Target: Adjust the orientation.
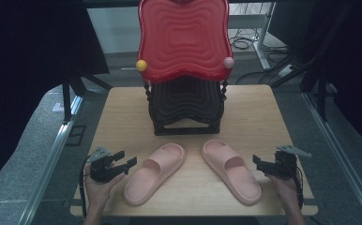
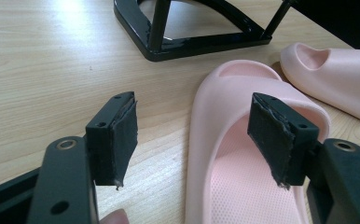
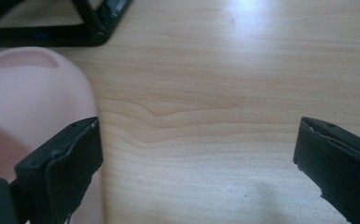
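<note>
While both my left gripper (image 1: 125, 161) and right gripper (image 1: 259, 164) stand spread, empty, two pink slippers (image 1: 154, 172) lie between them on the table (image 1: 259, 112).

**Matt foam, glossy plastic, pale wood**

The worktop (image 1: 259, 117) is light wood-grain laminate, smooth, with a soft sheen where the light falls. Both pink slippers, the left slipper (image 1: 154, 173) and the right slipper (image 1: 231, 170), look like moulded foam rubber: matt and smooth outside, with a fine dimpled texture on the footbed in the left gripper view. The red tray (image 1: 184, 37) is glossy plastic with wavy ridges. The black rack (image 1: 187, 108) below it is shiny plastic too. The left gripper (image 2: 194, 133) and right gripper (image 3: 197, 163) have hard matt black jaws faced with rough-edged, dull rubbery pads (image 2: 124, 135).
</note>
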`<state>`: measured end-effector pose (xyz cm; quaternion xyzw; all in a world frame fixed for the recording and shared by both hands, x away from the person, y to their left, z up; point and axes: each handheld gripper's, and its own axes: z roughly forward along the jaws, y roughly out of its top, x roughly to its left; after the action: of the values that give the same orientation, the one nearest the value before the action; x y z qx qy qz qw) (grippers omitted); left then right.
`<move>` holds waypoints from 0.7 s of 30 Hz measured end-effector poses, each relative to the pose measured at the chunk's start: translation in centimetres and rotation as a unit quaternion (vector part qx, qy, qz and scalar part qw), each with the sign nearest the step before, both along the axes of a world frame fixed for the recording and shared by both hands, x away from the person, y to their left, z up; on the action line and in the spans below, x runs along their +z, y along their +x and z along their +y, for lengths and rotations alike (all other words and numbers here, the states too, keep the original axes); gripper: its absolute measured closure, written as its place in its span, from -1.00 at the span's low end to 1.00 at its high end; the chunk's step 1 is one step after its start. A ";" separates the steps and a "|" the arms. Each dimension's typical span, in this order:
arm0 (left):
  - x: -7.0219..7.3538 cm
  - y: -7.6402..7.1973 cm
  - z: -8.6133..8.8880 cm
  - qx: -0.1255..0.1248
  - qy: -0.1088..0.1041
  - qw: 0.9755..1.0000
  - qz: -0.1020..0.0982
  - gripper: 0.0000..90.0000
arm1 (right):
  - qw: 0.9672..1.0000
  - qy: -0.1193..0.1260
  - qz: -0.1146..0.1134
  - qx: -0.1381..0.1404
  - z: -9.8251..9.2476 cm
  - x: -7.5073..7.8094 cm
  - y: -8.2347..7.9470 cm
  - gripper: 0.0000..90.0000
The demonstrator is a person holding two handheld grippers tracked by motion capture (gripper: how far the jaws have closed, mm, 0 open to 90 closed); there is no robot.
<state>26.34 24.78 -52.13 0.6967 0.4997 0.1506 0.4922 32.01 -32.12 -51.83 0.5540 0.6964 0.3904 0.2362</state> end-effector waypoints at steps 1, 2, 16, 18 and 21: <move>0.0 0.0 0.1 0.001 0.005 1.000 0.001 -0.26 | 1.000 0.007 -0.010 0.004 -0.3 0.5 -0.6 -0.94; 0.0 0.0 0.2 0.002 0.009 1.000 -0.001 -0.26 | 1.000 0.012 -0.013 0.005 -0.4 0.6 -0.8 -0.93; 0.5 -0.6 0.6 -0.019 0.059 0.998 -0.008 0.60 | 0.999 0.031 -0.006 0.021 -1.4 0.8 -2.2 -0.80; 0.5 -0.6 0.7 -0.020 0.058 0.998 -0.008 0.69 | 0.999 0.032 -0.006 0.022 -1.4 0.8 -2.3 -0.80; 0.5 -0.6 0.9 -0.021 0.055 0.998 -0.005 0.80 | 0.999 0.031 -0.004 0.023 -1.3 0.8 -2.4 -0.79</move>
<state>25.79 25.65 -51.60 0.7323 0.4733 0.1713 0.4587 29.63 -33.46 -51.03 0.5437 0.6954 0.4191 0.2124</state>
